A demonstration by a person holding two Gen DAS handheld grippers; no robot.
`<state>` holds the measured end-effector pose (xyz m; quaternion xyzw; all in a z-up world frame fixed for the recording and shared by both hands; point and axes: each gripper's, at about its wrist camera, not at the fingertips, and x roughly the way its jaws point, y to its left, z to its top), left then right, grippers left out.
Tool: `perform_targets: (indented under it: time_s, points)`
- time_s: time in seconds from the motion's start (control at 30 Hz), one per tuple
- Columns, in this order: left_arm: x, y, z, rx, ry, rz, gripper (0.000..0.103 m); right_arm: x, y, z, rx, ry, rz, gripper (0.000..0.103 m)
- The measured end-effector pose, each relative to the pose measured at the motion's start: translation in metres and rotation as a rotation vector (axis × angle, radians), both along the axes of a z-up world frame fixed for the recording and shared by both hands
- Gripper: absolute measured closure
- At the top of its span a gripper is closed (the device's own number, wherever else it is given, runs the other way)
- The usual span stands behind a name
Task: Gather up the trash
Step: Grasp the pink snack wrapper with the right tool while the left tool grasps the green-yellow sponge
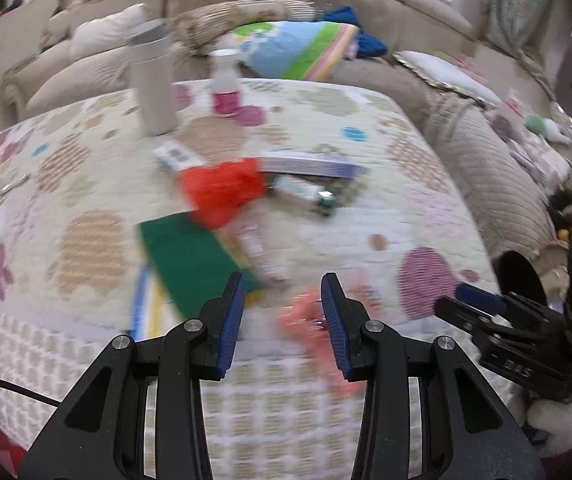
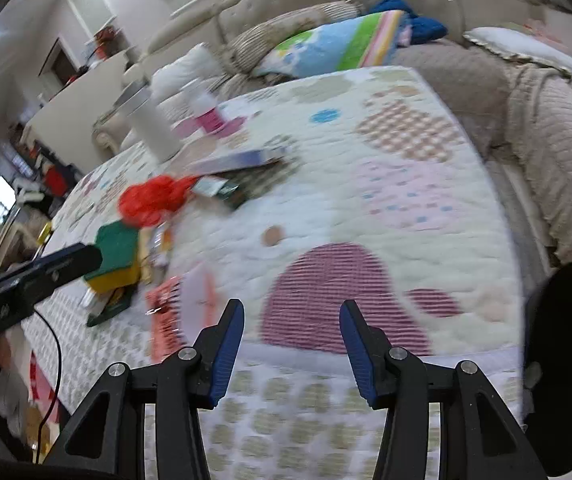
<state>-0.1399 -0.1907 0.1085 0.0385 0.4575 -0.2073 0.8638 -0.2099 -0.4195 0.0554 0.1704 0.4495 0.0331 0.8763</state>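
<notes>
Pink wrapper [image 1: 314,332] lies on the table [image 1: 426,152] edge right under your left tongs [image 1: 281,300] — long axis runs roughly along their pointing line. Both tongs released, empty; right tongs [image 2: 292,320] sit further right — left is nearer.

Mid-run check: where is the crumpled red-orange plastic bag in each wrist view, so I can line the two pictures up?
Left wrist: red-orange bag sits near centre, just beyond the green pad.
Right wrist: red-orange bag lies left of centre, above the green pad.
Shared landmark: the tall beige tumbler, standing upright behind the bag in both.
</notes>
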Motion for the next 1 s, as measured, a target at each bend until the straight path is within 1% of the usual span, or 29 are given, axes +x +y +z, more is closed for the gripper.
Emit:
perform_targets:
  time_s: [0.13, 0.17, 0.2, 0.27, 0.37, 0.5, 0.67, 0.77, 0.9, 0.93, 1.0]
  points:
    - [0.013, 0.033, -0.007, -0.003, 0.028, 0.072, 0.066, 0.007, 0.025, -0.004, 0.037, 0.005, 0.069, 0.054]
    - [0.016, 0.039, -0.008, -0.010, 0.037, 0.087, 0.066, 0.009, 0.033, -0.006, 0.046, 0.012, 0.090, 0.051]
    - [0.018, 0.046, -0.010, -0.020, 0.045, 0.104, 0.066, 0.012, 0.043, -0.009, 0.054, 0.022, 0.119, 0.045]
    - [0.022, 0.056, -0.012, -0.038, 0.061, 0.128, 0.066, 0.016, 0.058, -0.012, 0.055, 0.029, 0.157, 0.038]
    - [0.027, 0.061, -0.015, -0.068, 0.089, 0.131, 0.066, 0.023, 0.082, -0.019, 0.041, 0.041, 0.220, 0.038]
    - [0.034, 0.059, -0.020, -0.090, 0.114, 0.128, 0.065, 0.032, 0.106, -0.032, -0.054, 0.056, 0.256, 0.038]
    - [0.049, 0.050, -0.037, -0.107, 0.161, 0.141, 0.062, 0.033, 0.110, -0.035, -0.154, 0.027, 0.242, 0.038]
    - [0.056, 0.044, -0.045, -0.099, 0.170, 0.151, 0.060, 0.033, 0.102, -0.035, -0.130, 0.009, 0.232, 0.037]
    - [0.065, 0.036, -0.051, -0.087, 0.156, 0.162, 0.058, 0.031, 0.106, -0.035, -0.175, -0.014, 0.254, 0.038]
    - [0.066, 0.035, -0.051, -0.086, 0.152, 0.165, 0.058, 0.031, 0.108, -0.036, -0.185, -0.022, 0.256, 0.039]
    - [0.068, 0.033, -0.052, -0.096, 0.153, 0.162, 0.059, 0.031, 0.109, -0.036, -0.212, -0.036, 0.248, 0.048]
